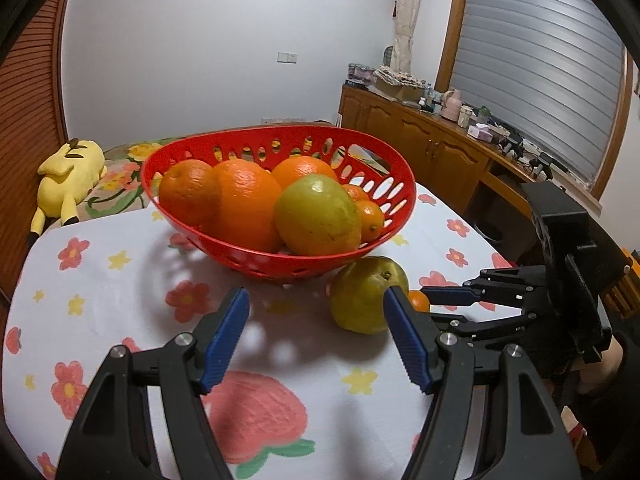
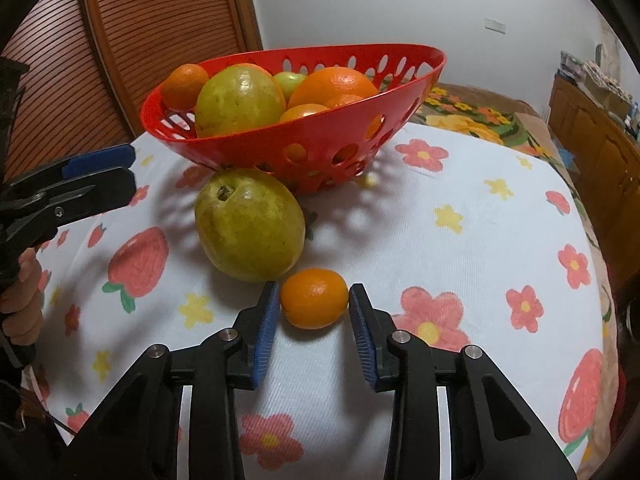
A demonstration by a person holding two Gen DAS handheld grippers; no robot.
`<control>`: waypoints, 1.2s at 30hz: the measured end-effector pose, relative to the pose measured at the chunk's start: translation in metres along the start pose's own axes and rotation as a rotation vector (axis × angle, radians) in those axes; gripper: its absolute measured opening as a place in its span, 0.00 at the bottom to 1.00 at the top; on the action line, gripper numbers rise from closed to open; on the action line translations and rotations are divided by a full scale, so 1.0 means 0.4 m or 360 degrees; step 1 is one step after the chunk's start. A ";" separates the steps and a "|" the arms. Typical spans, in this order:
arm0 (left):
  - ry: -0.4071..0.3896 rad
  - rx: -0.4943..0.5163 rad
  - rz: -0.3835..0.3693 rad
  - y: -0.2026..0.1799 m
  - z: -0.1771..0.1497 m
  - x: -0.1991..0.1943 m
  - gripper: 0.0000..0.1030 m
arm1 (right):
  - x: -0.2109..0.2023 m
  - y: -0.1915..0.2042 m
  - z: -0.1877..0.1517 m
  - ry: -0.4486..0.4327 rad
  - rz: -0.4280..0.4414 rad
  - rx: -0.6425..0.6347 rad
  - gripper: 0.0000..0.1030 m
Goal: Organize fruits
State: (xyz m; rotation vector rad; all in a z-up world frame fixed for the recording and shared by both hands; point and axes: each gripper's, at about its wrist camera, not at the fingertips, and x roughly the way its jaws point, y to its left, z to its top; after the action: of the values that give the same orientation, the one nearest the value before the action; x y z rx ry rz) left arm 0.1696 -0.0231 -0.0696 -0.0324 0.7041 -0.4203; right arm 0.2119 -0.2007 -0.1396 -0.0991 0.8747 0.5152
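A red perforated basket (image 1: 376, 236) (image 2: 320, 152) stands on the flowered tablecloth and holds several oranges (image 1: 244, 200) and a green pear (image 1: 316, 216). A second green pear (image 1: 360, 296) (image 2: 250, 224) lies on the cloth in front of the basket. A small mandarin (image 2: 314, 298) (image 1: 419, 301) lies beside it. My right gripper (image 2: 314, 300) (image 1: 444, 300) is open, its blue pads (image 2: 267, 320) on either side of the mandarin with small gaps. My left gripper (image 1: 316, 320) (image 2: 108, 172) is open and empty, just left of the loose pear.
The table (image 1: 100, 320) wears a white cloth with flowers and strawberries. A yellow plush toy (image 1: 72, 172) lies on a bed behind the table. A wooden sideboard (image 1: 420, 140) with clutter runs along the right wall. A wooden slatted door (image 2: 120, 40) stands behind.
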 end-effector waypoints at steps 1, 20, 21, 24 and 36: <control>0.0006 0.0002 -0.0005 -0.004 0.000 0.003 0.67 | -0.004 -0.002 -0.004 -0.0002 0.0001 -0.0002 0.33; 0.0181 0.0044 -0.0063 -0.087 -0.004 0.112 0.67 | -0.153 -0.071 -0.145 -0.0140 -0.0015 0.0184 0.33; 0.0186 0.0048 -0.0058 -0.089 -0.002 0.117 0.67 | -0.155 -0.072 -0.152 -0.0142 -0.0018 0.0192 0.33; 0.0200 0.0060 -0.0038 -0.095 -0.001 0.131 0.67 | -0.159 -0.082 -0.173 -0.0146 -0.0031 0.0213 0.33; 0.0280 0.0059 0.0003 -0.091 0.001 0.184 0.67 | -0.162 -0.078 -0.186 -0.0184 -0.0032 0.0212 0.34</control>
State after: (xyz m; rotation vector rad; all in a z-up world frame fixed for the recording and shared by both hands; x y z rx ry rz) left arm 0.2068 -0.0851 -0.1091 0.0407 0.8694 -0.4380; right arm 0.1395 -0.2747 -0.1427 0.0430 0.7921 0.4380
